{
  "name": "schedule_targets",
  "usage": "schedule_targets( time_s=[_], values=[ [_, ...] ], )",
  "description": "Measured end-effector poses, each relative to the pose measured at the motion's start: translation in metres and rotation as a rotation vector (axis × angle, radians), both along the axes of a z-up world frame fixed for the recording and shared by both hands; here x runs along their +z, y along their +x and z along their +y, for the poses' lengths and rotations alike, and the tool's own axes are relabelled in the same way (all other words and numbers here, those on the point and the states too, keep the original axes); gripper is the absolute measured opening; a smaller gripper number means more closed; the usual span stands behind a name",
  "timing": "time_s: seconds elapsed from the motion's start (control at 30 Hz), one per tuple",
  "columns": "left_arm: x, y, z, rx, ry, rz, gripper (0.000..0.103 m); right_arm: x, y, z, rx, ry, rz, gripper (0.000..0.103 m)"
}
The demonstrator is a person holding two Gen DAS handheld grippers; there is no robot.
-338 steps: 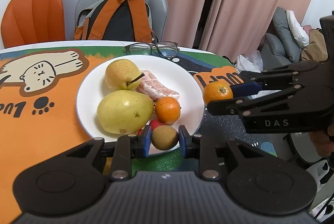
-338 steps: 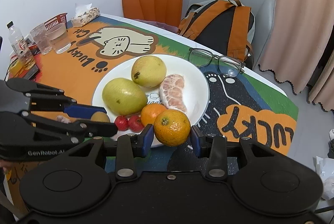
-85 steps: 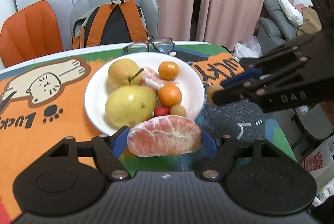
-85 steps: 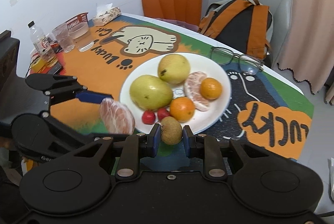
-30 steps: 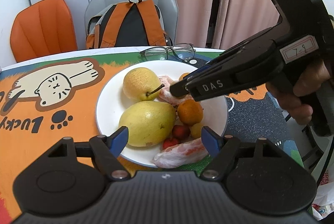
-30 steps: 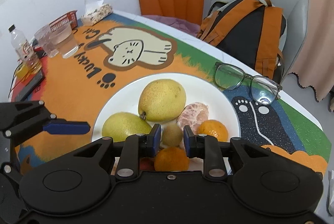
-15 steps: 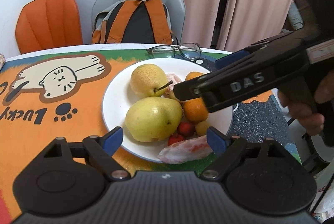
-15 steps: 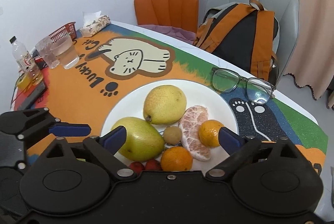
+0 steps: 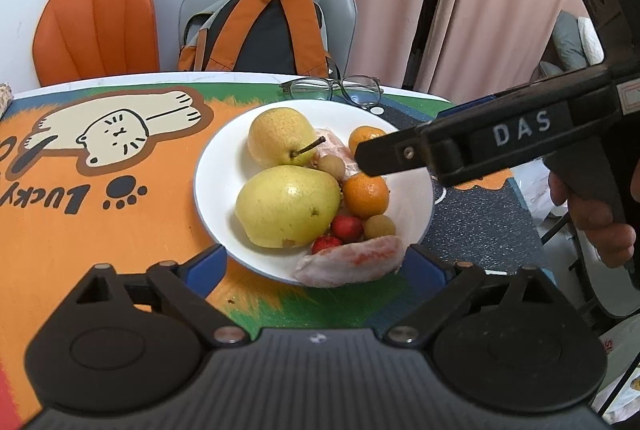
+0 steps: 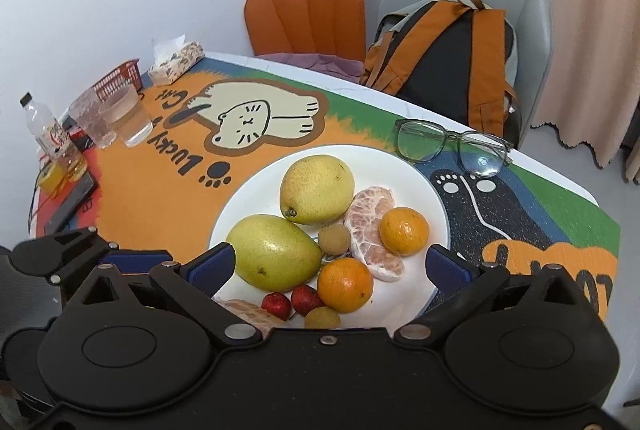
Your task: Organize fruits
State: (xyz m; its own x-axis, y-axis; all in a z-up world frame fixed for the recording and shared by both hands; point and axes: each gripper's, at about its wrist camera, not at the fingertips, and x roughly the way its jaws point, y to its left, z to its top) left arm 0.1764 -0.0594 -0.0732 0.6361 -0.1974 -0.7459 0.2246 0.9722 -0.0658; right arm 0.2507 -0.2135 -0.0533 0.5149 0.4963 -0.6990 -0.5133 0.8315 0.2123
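Note:
A white plate (image 9: 218, 185) (image 10: 424, 185) holds the fruit: two yellow pears (image 9: 286, 205) (image 10: 316, 189), two oranges (image 9: 366, 195) (image 10: 404, 226), two peeled pomelo pieces (image 9: 348, 262) (image 10: 370, 226), two small brown longans (image 9: 379, 228) (image 10: 335, 238) and two red berries (image 9: 346, 226) (image 10: 304, 300). My left gripper (image 9: 316, 266) is open and empty at the plate's near rim. My right gripper (image 10: 328, 262) is open and empty above the plate; it shows in the left wrist view (image 9: 460, 145) reaching over the fruit from the right.
Glasses (image 10: 452, 145) lie behind the plate. Cups (image 10: 126, 115), a bottle (image 10: 52, 133), a red basket (image 10: 116, 79), a tissue pack (image 10: 176, 63) and a phone (image 10: 70, 203) sit at the mat's far left. An orange chair (image 9: 96, 25) and a grey chair with a backpack (image 9: 260, 29) stand behind the table.
My right gripper opened and left the second longan on the plate between the pears and the pomelo, then drew back. My left gripper stays open; the pomelo piece lies on the near rim.

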Motion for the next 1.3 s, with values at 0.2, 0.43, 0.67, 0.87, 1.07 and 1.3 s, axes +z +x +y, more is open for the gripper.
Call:
schedule_targets(
  time_s=[0.2, 0.43, 0.67, 0.87, 1.07, 1.3],
  values=[
    [0.007, -0.013, 0.001, 0.033, 0.015, -0.011, 0.103, 0.012, -0.017, -0.009, -0.007, 0.001, -0.038, 0.103],
    [0.018, -0.032, 0.003, 0.083, 0.009, -0.02, 0.103, 0.021, -0.04, -0.018, -0.015, -0.019, -0.066, 0.103],
    [0.03, -0.056, 0.003, 0.108, 0.016, -0.043, 0.103, 0.028, -0.066, -0.032, -0.045, -0.015, -0.07, 0.103],
    [0.044, -0.079, 0.006, 0.132, 0.017, -0.069, 0.103, 0.043, -0.093, -0.044, -0.06, -0.015, -0.099, 0.103],
    [0.059, -0.101, 0.012, 0.151, 0.005, -0.098, 0.103, 0.055, -0.125, -0.056, -0.089, -0.016, -0.138, 0.103],
    [0.077, -0.127, 0.018, 0.165, -0.016, -0.133, 0.103, 0.063, -0.161, -0.068, -0.187, -0.022, -0.162, 0.103]
  ],
)
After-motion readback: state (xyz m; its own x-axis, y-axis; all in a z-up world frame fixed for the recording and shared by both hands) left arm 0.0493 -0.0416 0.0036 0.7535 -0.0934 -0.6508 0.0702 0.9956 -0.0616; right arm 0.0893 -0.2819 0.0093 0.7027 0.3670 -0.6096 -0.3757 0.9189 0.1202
